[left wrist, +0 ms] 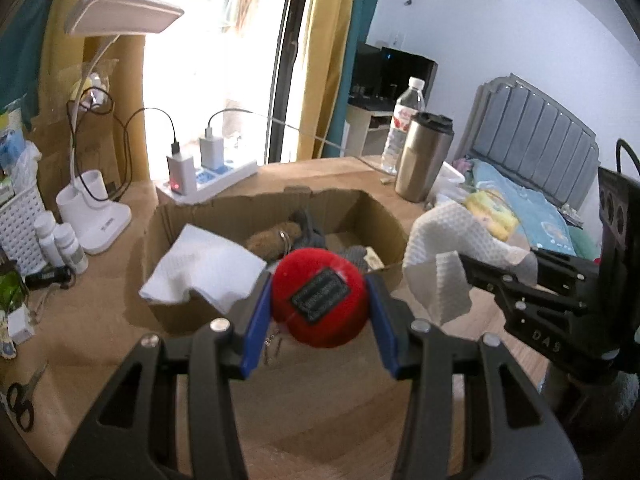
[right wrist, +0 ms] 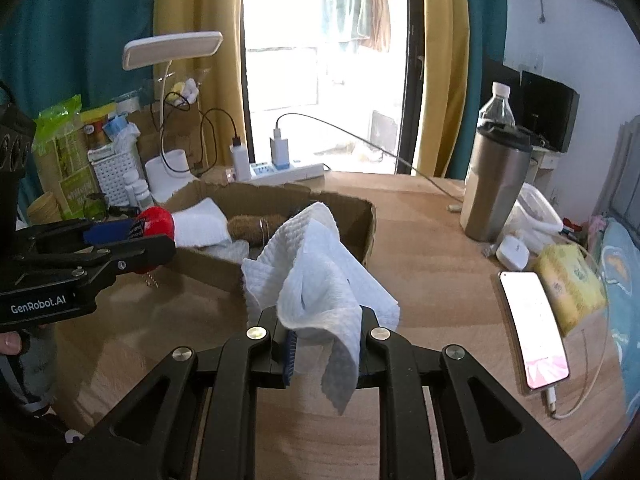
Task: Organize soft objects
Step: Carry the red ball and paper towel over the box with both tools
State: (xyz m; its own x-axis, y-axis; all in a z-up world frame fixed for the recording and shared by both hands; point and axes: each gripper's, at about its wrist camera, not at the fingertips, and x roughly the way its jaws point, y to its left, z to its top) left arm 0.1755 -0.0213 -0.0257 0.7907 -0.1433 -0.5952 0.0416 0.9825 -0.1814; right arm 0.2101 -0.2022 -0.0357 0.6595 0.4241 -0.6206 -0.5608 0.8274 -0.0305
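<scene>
Both black tongs are squeezing something soft. On the left, the left gripper (left wrist: 320,300) has its blue pads (left wrist: 256,316) pressed on each side of a round red plush ball with a dark patch sewn on it (left wrist: 320,300). A little chain hangs under the ball. The ball is up in the air, just at the near edge of the brown cardboard box (left wrist: 276,200).

On the right, the right gripper (right wrist: 326,344) is pinched tight on a crumpled white paper towel with a bumpy pattern (right wrist: 316,276). The towel sticks up in a bunch above the tongs, and one corner hangs down in front. It is lifted off the light wooden table (right wrist: 432,264), near the right end of the box.

Inside the box lies a flat white folded paper napkin (left wrist: 204,268) on the left side. Beside it is a fuzzy brown toy with a metal ring (left wrist: 276,238), and some grey soft things sit behind the red ball.

Behind the box is a white power strip with chargers plugged in (left wrist: 208,180). A white desk lamp (left wrist: 104,16) stands to the left. A silver metal cup with a black lid (left wrist: 424,156) and a clear plastic water bottle (left wrist: 404,124) stand to the right. A phone with a lit screen (right wrist: 532,328) lies flat on the table at the right, next to a yellow pack of tissues (right wrist: 568,288).
</scene>
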